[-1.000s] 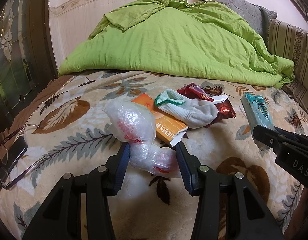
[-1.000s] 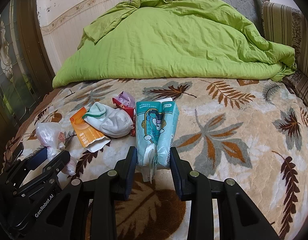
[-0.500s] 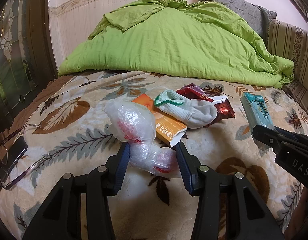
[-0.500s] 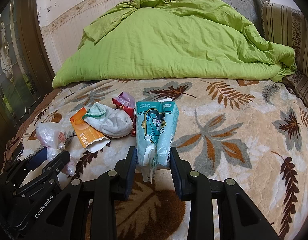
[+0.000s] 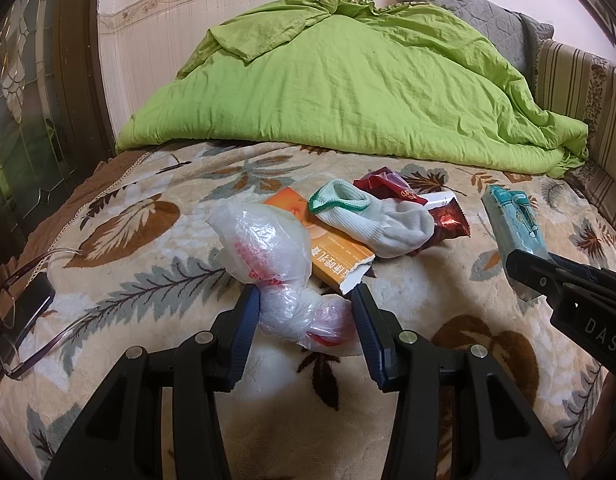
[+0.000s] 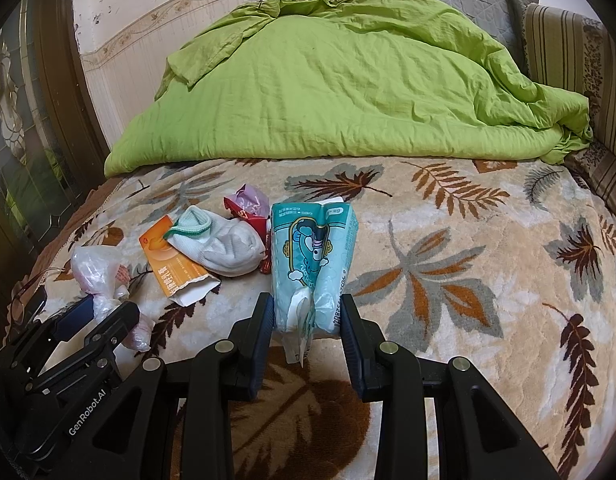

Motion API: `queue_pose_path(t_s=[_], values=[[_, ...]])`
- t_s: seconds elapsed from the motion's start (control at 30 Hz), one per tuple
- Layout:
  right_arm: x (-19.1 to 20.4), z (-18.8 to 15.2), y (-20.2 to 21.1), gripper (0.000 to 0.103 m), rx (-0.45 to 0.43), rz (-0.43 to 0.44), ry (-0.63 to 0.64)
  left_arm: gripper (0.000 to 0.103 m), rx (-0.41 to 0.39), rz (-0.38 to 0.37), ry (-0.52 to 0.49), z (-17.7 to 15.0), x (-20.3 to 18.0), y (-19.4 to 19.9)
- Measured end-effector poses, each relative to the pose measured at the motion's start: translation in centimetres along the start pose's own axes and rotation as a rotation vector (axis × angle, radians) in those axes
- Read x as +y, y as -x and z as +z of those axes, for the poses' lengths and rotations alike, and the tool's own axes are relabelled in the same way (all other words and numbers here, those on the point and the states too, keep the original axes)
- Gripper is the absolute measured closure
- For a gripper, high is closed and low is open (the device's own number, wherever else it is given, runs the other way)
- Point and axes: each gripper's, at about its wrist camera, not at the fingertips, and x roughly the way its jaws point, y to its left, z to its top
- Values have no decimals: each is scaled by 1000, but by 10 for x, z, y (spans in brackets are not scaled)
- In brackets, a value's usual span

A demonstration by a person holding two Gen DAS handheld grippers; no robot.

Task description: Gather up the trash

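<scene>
On the leaf-patterned blanket (image 5: 487,344) lies a crumpled clear plastic bag (image 5: 268,248) with red print. My left gripper (image 5: 306,320) is shut on its near, twisted end, with both blue pads against the plastic. My right gripper (image 6: 308,316) is shut on a teal tissue pack (image 6: 311,256), which stands on edge between the fingers. Between the two lie an opened orange box (image 5: 335,260), a white sock (image 5: 379,220) with a green cuff on top of it, and red wrappers (image 5: 447,220) behind the sock. The right gripper's finger (image 5: 523,268) shows at the right of the left wrist view.
A bunched green duvet (image 6: 327,80) fills the back of the bed. Grey and striped pillows (image 6: 563,48) lie at the back right. Glasses (image 5: 12,320) and a dark phone (image 5: 28,304) rest near the left edge. A dark wooden glazed door (image 5: 40,100) stands at the left.
</scene>
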Motion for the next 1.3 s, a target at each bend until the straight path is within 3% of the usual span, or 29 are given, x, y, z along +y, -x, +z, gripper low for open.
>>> queue_pose_path(t_s=[0.8, 1.13, 1.3], values=[[0, 0, 0, 67, 1, -1, -2, 57, 0, -5, 3, 0, 0, 0], [-17, -8, 20, 67, 12, 6, -81, 57, -21, -120, 20, -1, 3, 28], [-16, -37, 53, 67, 27, 46, -104, 57, -38, -161, -16, -9, -5, 60]])
